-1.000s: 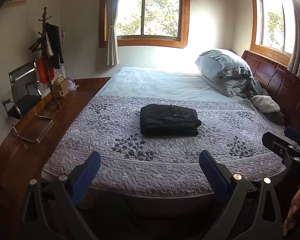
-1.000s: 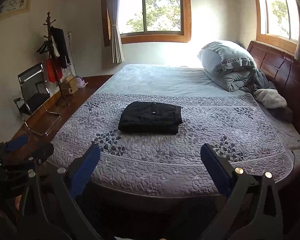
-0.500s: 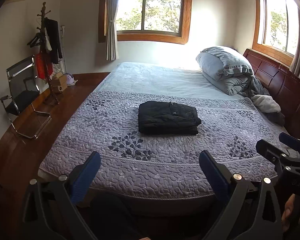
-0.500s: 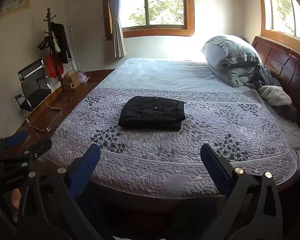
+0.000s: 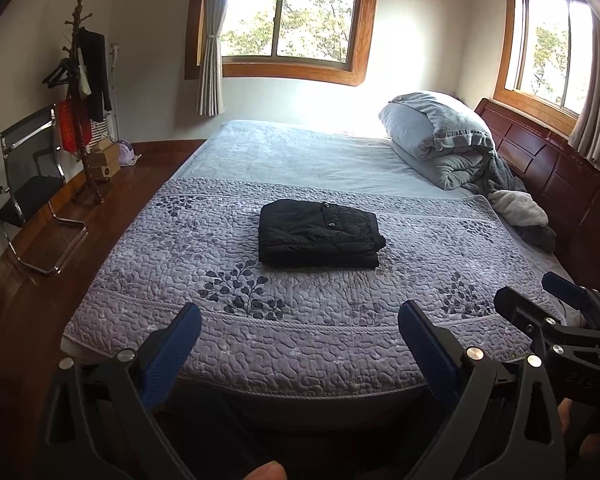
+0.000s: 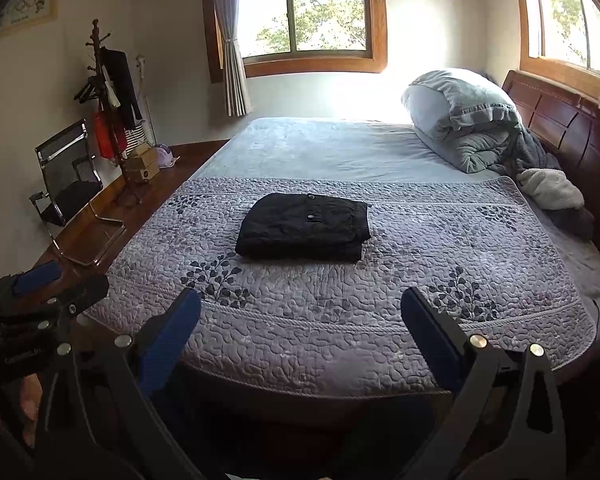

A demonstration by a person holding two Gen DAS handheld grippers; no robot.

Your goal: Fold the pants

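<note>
Black pants [image 5: 319, 234] lie folded in a neat rectangle on the purple quilt [image 5: 300, 320] in the middle of the bed; they also show in the right wrist view [image 6: 304, 227]. My left gripper [image 5: 297, 330] is open and empty, held back off the foot of the bed, well short of the pants. My right gripper [image 6: 300, 316] is also open and empty at the foot of the bed. The right gripper shows at the right edge of the left wrist view [image 5: 556, 312], and the left gripper at the left edge of the right wrist view [image 6: 39, 292].
A folded grey duvet [image 5: 440, 136] and a white garment [image 5: 518, 208] lie by the wooden headboard [image 5: 560, 176] at the right. A chair [image 5: 27, 196] and a coat stand [image 5: 83, 100] stand on the wooden floor at the left.
Both grippers have risen and tilted a little, so the bed sits slightly lower and nearer in both views. The folded pants have not moved. Both grippers stay open.
</note>
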